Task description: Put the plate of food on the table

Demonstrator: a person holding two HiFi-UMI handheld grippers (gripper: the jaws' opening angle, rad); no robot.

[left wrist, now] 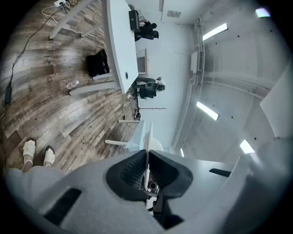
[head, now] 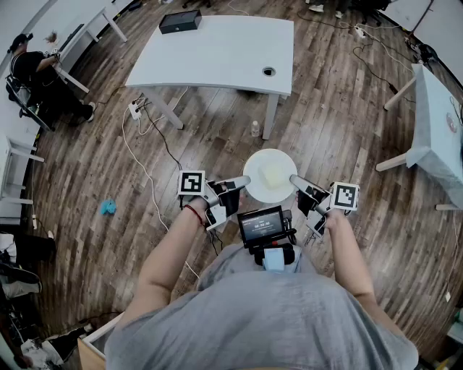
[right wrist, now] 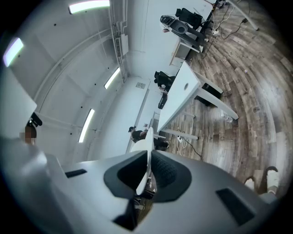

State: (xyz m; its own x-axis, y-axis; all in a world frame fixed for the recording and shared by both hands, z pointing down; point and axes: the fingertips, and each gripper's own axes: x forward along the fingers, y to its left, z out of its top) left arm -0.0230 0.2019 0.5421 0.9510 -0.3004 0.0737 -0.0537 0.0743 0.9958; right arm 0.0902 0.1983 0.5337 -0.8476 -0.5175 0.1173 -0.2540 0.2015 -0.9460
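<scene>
1. So, the white plate point(head: 270, 175) is up in the air in front of the person's belly, over the wooden floor point(head: 347, 130), and it looks about level.
2. The left tool point(head: 244, 182) is clamped on the plate's left rim. In the left gripper view the two dark ribbed pads are squeezed together on the thin white edge, which runs straight up between them.
3. Same deal on the other side: the right tool point(head: 295, 181) is pinched shut on the right rim. In its own view the rim is sandwiched between the pads.
4. The food point(head: 273, 173) is a pale yellowish lump sitting about mid-plate. I can't really tell what it is.
5. The white counter point(head: 217, 50) is well apart from the plate, further ahead at the top of the head view. It has a black box point(head: 180, 22) near its far left corner and a round cable hole near the right edge.
6. Between the plate and the counter, a small bottle point(head: 255, 128) stands on the floor just beside a counter leg.
7. A little screen point(head: 262, 224) hangs at the person's chest, right below the plate.
8. Off at the far left, another person point(head: 32, 69) in dark clothes sits by a second desk.
</scene>
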